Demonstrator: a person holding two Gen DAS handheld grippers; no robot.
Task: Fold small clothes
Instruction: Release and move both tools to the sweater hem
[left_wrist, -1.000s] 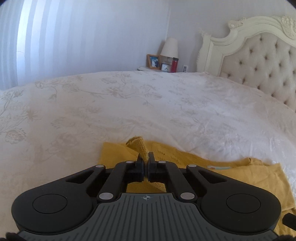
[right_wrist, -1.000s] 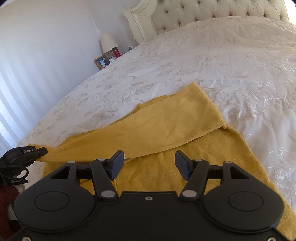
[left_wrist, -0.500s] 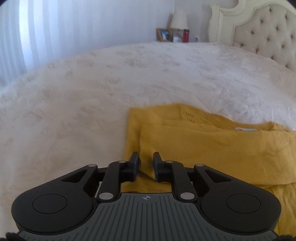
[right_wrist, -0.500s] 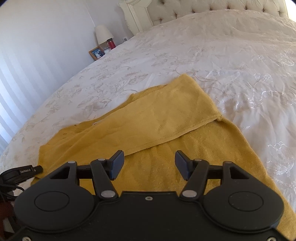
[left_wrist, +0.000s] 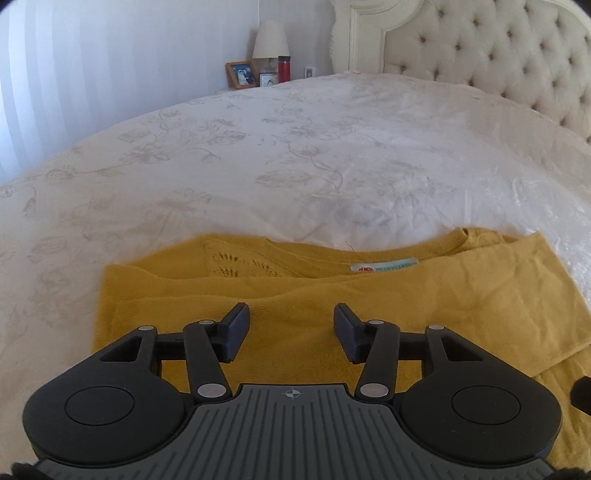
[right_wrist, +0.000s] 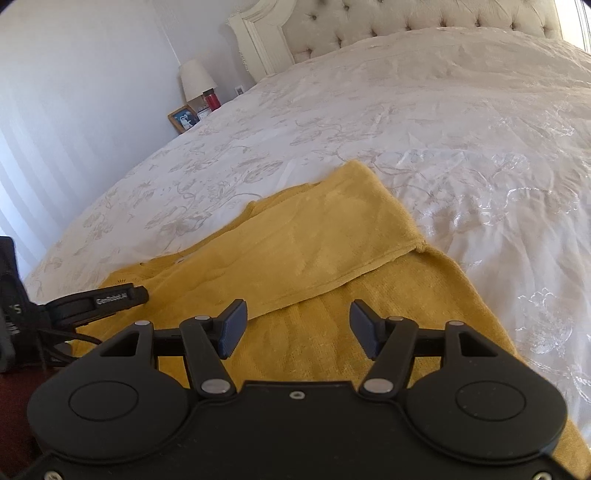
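Knitwear lay flat on the bed in the left wrist view: a yellow sweater, its neck label showing, with one sleeve folded across the body. The left claw hung just over the cloth, jaws spread wide and holding nothing. A good next fold would likely start from the side edge near this claw, pinching both layers together so the sleeve did not slide.

From the right wrist view, the sweater stretched away with its folded sleeve on top. The right claw was likewise open and empty above the lower body; it should probably take the matching edge so the fold ran straight.
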